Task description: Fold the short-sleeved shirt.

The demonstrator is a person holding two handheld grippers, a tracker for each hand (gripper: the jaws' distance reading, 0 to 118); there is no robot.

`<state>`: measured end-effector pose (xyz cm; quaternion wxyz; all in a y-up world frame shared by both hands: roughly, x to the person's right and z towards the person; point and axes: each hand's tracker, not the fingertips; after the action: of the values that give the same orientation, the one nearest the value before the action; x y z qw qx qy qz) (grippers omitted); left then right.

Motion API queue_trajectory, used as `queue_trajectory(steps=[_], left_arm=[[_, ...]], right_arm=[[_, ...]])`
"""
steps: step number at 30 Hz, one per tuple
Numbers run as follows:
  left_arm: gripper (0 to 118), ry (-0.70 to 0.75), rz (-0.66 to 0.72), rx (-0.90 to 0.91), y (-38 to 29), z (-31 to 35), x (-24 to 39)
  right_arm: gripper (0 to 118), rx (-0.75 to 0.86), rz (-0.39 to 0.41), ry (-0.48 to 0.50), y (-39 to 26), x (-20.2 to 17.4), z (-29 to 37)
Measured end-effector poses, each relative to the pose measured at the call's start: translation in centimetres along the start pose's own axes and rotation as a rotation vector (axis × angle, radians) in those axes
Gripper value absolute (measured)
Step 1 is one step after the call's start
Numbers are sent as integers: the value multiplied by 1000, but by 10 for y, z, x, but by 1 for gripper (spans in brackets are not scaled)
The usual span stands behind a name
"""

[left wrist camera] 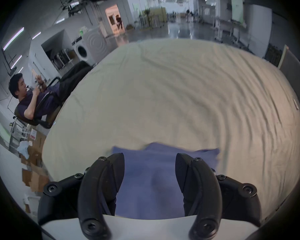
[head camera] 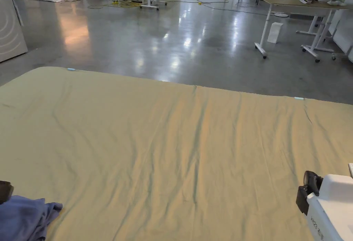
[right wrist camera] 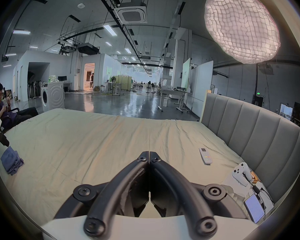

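Left gripper point(left wrist camera: 149, 172) hovers jaws apart over the bunched blue shirt point(left wrist camera: 151, 179), right gripper point(right wrist camera: 149, 154) pressed together empty: spread it flat on the bed sheet point(head camera: 179, 141) first.

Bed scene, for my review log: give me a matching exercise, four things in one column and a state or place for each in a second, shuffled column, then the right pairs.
Things:
1. left gripper
2. right gripper
3. blue shirt
4. remote control

States or places:
A. lying flat on the sheet near the grey headboard
B. jaws closed together, nothing between them
C. bunched in a heap at the near left of the bed sheet
D. jaws apart, above the blue cloth

Pairs: 1-D, 2-B, 3-C, 4-A
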<state>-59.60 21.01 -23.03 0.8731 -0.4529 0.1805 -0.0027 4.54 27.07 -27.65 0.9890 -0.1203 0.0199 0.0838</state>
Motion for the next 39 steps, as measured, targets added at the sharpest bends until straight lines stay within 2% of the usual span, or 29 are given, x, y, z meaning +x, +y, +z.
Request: queue_trajectory(steps=[7,9,13,17,19,21,23,24,28,39], left_arm=[[62,-139,49,294,-26,35,119],[62,-152,54,364,-20,25,127],[62,-171,100,494,-22,53,179],[58,-191,91,609,-16,69,212],[45,-194,80,649,-10,77,222],[24,-185,32,677,-8,102,245],[15,-175,-1,693,-6,109,255],[7,-189,0,700,-5,111,257],[4,-210,12,713,-9,140,275],[3,-232,48,720,-9,144,278]], right_arm=[[0,13,5,-2,-7,-3,-1],[0,21,4,-2,-8,-4,-2],[0,29,-14,1,-11,-6,-3],[0,48,4,3,-9,-13,1],[0,49,-4,9,-7,-15,3],[0,54,-9,12,-6,-17,5],[0,61,-16,11,-4,-18,9],[0,64,-19,9,-3,-18,10],[0,78,-37,4,-3,-17,12],[0,99,-40,4,-2,-15,24]])
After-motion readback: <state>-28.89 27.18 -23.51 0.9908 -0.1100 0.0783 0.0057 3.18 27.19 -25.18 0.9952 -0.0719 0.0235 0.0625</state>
